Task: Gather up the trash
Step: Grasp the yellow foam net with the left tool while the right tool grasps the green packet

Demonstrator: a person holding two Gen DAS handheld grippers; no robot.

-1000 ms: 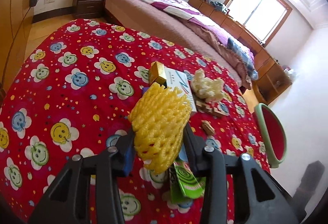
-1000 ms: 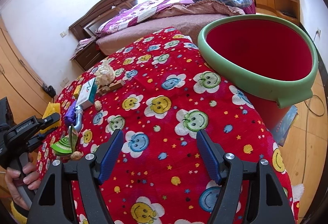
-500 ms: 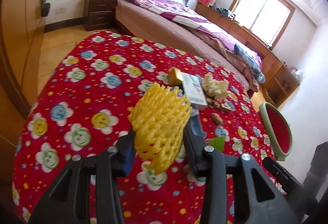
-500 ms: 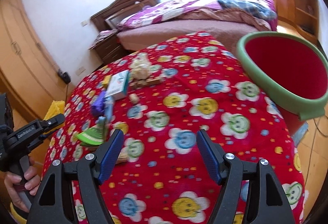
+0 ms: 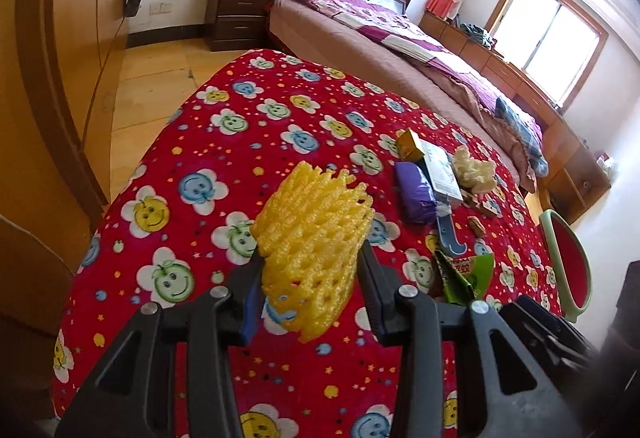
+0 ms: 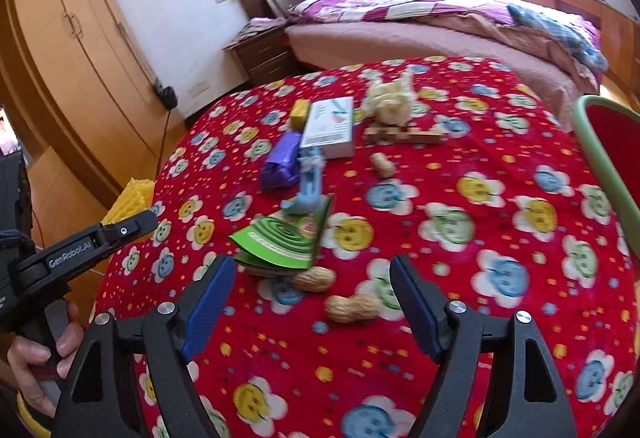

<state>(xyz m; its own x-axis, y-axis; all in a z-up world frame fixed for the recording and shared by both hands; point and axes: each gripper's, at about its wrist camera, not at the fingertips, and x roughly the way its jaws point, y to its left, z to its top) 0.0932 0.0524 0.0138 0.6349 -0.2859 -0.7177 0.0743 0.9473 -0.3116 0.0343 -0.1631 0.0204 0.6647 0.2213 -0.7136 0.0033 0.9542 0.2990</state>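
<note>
A home bedroom: a dark carved wooden bed (image 5: 360, 33) with purple bedding, a matching nightstand (image 5: 236, 17), tall orange-wood wardrobes (image 6: 76, 49) and a curtained window (image 5: 544, 33).

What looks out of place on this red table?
Litter is strewn across the tablecloth: peanut shells, a torn green wrapper, a purple packet. The left tool grips yellow foam netting.

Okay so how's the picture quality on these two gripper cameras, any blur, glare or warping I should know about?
Left wrist view: sharp on the yellow foam net held in the left gripper; the window is blown out, and the fisheye bends the walls. Right wrist view: motion blur smears the tablecloth, green wrapper and peanuts, while the right gripper looks crisp.
</note>
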